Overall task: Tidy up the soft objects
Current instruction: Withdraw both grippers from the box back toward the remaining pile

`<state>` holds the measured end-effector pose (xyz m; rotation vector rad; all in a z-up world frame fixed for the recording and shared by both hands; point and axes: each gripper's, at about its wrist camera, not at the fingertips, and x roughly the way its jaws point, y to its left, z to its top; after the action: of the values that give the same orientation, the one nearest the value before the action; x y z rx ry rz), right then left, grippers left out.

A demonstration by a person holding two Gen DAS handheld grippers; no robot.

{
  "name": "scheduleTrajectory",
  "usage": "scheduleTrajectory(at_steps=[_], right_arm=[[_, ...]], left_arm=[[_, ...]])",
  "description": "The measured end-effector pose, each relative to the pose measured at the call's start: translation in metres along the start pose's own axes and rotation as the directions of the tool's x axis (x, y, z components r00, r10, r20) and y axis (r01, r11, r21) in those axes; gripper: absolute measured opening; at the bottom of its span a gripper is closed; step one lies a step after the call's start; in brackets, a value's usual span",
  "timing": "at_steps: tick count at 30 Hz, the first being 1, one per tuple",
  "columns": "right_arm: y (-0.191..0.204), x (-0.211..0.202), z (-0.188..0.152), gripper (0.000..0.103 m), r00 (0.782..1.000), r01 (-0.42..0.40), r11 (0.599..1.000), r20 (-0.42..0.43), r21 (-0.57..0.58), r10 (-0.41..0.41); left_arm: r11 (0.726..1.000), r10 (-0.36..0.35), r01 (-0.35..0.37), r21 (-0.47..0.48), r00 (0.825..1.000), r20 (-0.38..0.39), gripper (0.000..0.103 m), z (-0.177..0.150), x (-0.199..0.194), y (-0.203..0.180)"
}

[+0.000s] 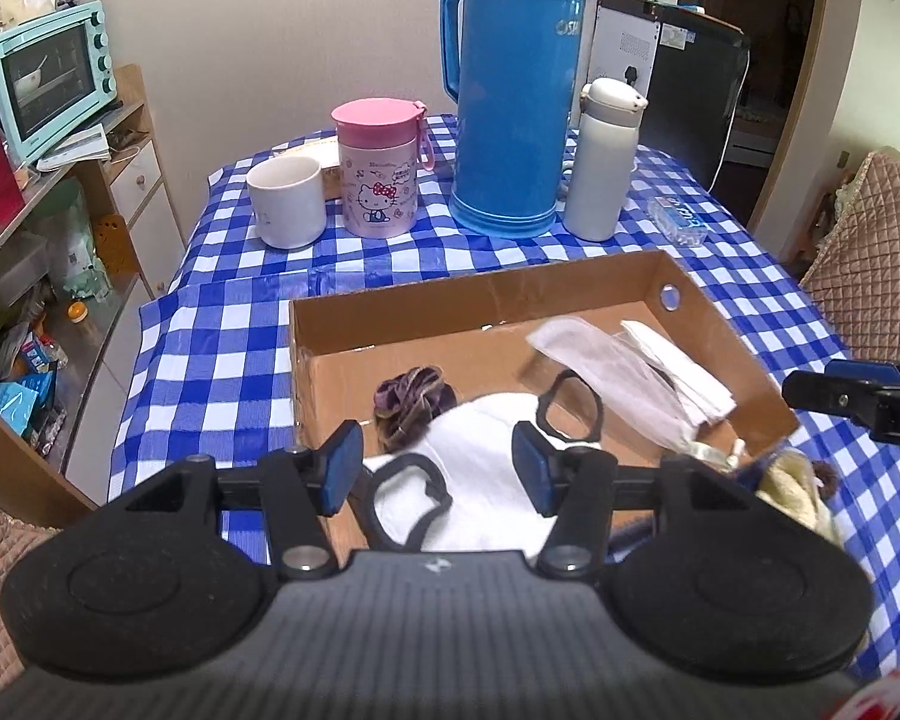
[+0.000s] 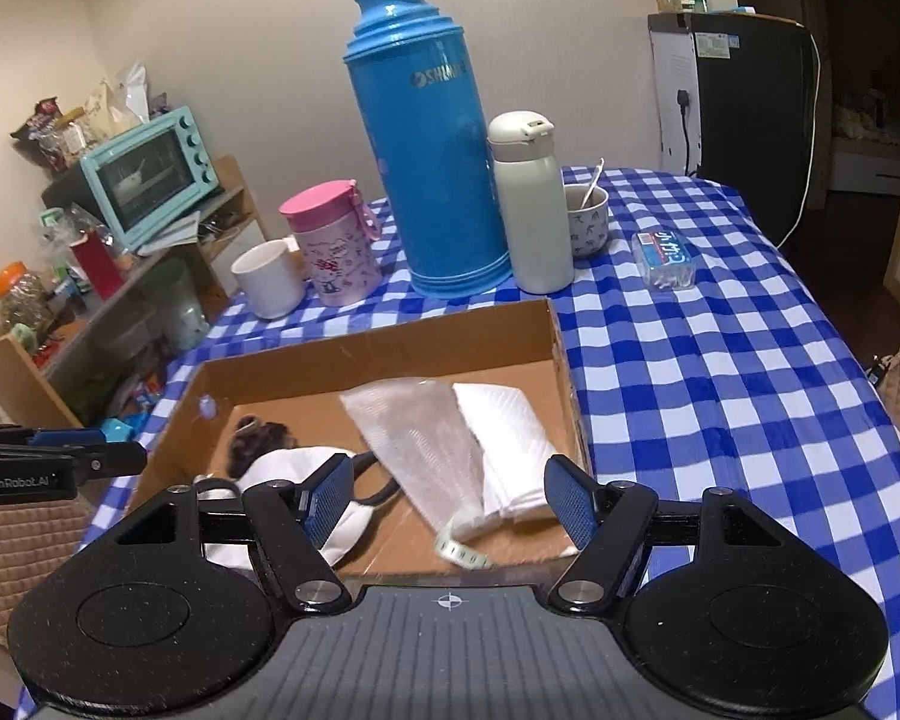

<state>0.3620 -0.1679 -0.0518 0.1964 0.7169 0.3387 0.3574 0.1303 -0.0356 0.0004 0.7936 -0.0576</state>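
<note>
Checked tablecloth (image 2: 720,360); gripper hides the mask (image 1: 480,456) partly.

The tall blue plastic thermos flask (image 2: 435,138) carries a pale logo and the brand letters "SHIMI", the end of the word lost round its curve; in the left wrist view only "SH" shows at its edge. The black body of the left tongs (image 2: 24,471), seen at the side of the right wrist view, reads "GenRobot.AI" in white. The pink-lidded cup (image 1: 378,171) bears a Hello Kitty cartoon with small lettering too fine to read. The small clear plastic box (image 2: 666,258) has a blue and red label, illegible.
</note>
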Motion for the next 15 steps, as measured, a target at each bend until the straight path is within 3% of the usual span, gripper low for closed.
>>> scheduleTrajectory(at_steps=[15], right_arm=[[0.013,-0.059,-0.026,0.07,0.999,-0.043,0.999,0.016,-0.012,0.043]], left_arm=[[1.0,-0.003,0.003,-0.026,1.0,-0.007,0.053,-0.034,-0.061,-0.016]])
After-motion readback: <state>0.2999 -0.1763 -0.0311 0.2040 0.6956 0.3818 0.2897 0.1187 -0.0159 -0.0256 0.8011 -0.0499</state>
